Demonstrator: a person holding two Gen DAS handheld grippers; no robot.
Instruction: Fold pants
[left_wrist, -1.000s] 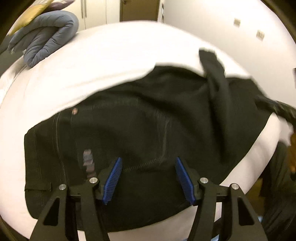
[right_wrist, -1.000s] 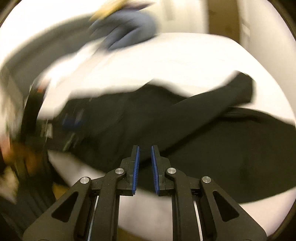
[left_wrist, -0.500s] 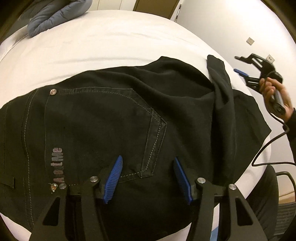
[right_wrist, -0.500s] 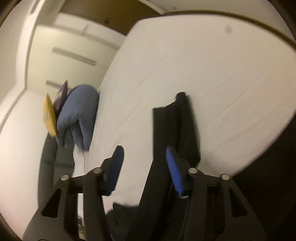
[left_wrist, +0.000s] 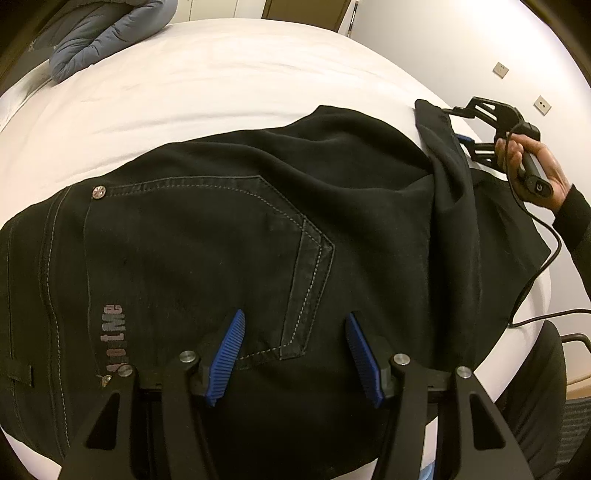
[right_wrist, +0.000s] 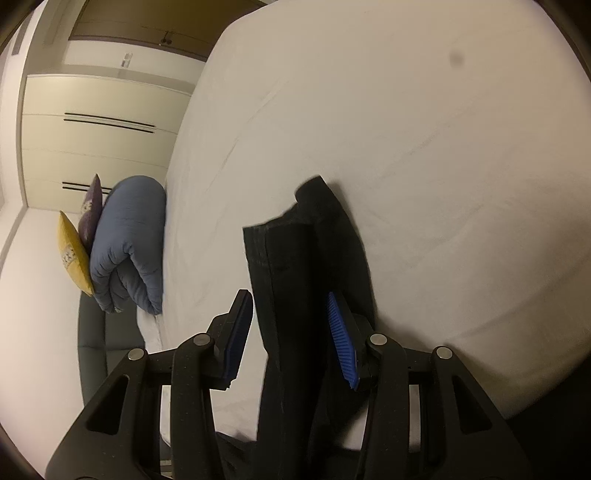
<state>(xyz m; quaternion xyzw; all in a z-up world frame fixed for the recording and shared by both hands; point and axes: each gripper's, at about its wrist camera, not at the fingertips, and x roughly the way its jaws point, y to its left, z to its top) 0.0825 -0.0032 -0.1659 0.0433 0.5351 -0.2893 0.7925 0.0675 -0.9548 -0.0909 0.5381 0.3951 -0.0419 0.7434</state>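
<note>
Black pants (left_wrist: 229, 236) spread on the white bed (left_wrist: 229, 85), seat nearest me, legs running away to my right.

My left gripper (left_wrist: 295, 350) tilts steeply down over the back pocket (left_wrist: 236, 258), jaws half open, holding nothing. My right hand (left_wrist: 532, 170) reaches in level at the far leg end (right_wrist: 295, 266); my right gripper (right_wrist: 291, 332) has just been closing, the cuff between its pads, seemingly not yet pinched.

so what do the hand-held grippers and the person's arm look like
Both the left hand-held gripper and right hand-held gripper are matte black frames with silver bolts and ribbed blue pads. A thin black cable trails from the right one; the arm wears a black sleeve.
</note>
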